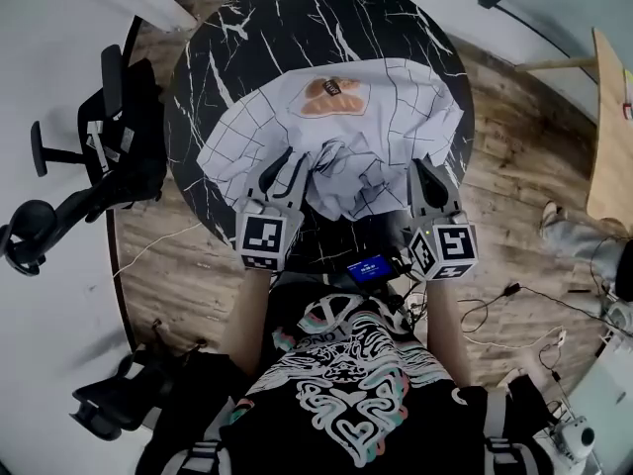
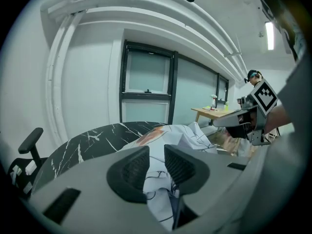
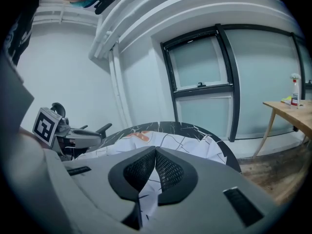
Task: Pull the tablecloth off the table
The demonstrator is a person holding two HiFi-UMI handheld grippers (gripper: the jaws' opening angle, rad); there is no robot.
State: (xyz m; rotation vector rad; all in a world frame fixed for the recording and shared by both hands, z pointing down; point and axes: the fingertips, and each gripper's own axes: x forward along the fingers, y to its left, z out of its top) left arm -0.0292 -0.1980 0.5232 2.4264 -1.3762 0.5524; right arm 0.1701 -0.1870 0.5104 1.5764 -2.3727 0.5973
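A white tablecloth [image 1: 386,117] with thin grid lines and an orange patch [image 1: 334,95] lies bunched on the near half of a round black marble table [image 1: 297,18]. My left gripper [image 1: 288,164] is at the cloth's near left fold. In the left gripper view its jaws [image 2: 157,162] stand a little apart, with a fold of cloth [image 2: 195,133] hanging loosely between the pads. My right gripper [image 1: 427,178] is at the near right edge. Its jaws [image 3: 155,165] are shut on a pinch of the cloth [image 3: 185,143], which hangs out below them.
A black office chair [image 1: 109,156] stands close to the table's left side, and another [image 1: 119,404] is at the lower left. A wooden table [image 1: 608,137] is at the far right. Cables [image 1: 514,300] run over the wooden floor. A small blue-screened device [image 1: 371,268] sits at the person's chest.
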